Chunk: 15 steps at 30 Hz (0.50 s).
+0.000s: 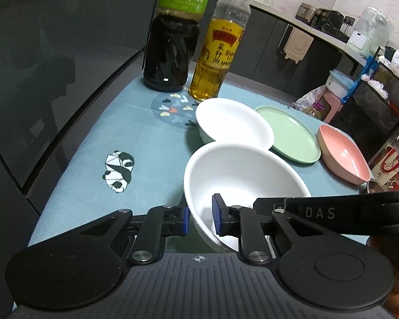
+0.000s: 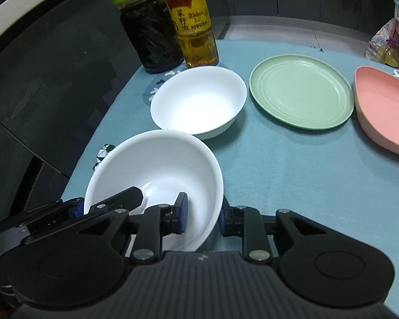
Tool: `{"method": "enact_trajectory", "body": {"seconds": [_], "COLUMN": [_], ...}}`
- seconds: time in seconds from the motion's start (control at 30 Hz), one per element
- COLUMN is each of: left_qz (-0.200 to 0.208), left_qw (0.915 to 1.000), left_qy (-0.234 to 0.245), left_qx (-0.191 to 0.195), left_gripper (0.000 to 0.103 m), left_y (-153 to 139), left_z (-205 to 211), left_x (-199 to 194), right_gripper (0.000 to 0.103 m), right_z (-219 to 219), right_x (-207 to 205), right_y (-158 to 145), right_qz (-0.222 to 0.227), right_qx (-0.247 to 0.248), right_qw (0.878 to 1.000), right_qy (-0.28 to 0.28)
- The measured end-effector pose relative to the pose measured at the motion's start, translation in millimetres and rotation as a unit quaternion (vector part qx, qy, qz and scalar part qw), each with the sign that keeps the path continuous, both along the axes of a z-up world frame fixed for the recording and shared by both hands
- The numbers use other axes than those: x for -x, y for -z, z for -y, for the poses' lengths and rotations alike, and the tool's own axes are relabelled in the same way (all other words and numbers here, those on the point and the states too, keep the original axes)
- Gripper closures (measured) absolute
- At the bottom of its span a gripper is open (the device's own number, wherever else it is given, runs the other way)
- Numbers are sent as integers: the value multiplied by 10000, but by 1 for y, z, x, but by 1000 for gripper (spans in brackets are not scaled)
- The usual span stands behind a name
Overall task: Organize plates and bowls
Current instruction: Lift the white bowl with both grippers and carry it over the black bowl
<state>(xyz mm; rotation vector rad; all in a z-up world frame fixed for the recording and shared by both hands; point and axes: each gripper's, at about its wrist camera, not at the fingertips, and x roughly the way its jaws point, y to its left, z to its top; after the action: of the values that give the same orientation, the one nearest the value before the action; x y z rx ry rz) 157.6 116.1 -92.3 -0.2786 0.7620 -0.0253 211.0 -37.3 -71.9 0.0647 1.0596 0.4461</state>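
Observation:
A near white bowl (image 1: 242,175) (image 2: 157,170) sits at the front of the blue tablecloth. My left gripper (image 1: 201,218) is shut on its left rim, one pad inside and one outside. My right gripper (image 2: 202,215) is shut on its right rim in the same way; the left gripper (image 2: 79,210) shows at the bowl's other side. A second white bowl (image 1: 234,122) (image 2: 199,101) stands just behind it. A green plate (image 1: 290,135) (image 2: 300,90) and a pink bowl (image 1: 343,154) (image 2: 385,109) lie to the right.
A dark vinegar bottle (image 1: 173,40) (image 2: 146,26) and a yellow oil bottle (image 1: 218,53) (image 2: 194,24) stand at the back of the table. A dark glass wall (image 1: 53,66) runs along the left. The table edge (image 2: 279,43) lies behind the plate.

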Motion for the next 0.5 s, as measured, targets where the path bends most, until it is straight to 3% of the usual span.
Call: {"method": "enact_trajectory", "body": {"seconds": [0.5], "left_qz": [328], "left_qw": [9994], "left_qy": [79], "left_qx": [-74], "left_gripper": [87], "left_y": [-25], "left_z": [14], "left_x": [28], "right_gripper": [92], "right_z": [17], "right_x": [32], "right_y": [-24], "right_qz": [325], "right_qx": [-120], "right_qw": [9994], "right_qy": [25]}}
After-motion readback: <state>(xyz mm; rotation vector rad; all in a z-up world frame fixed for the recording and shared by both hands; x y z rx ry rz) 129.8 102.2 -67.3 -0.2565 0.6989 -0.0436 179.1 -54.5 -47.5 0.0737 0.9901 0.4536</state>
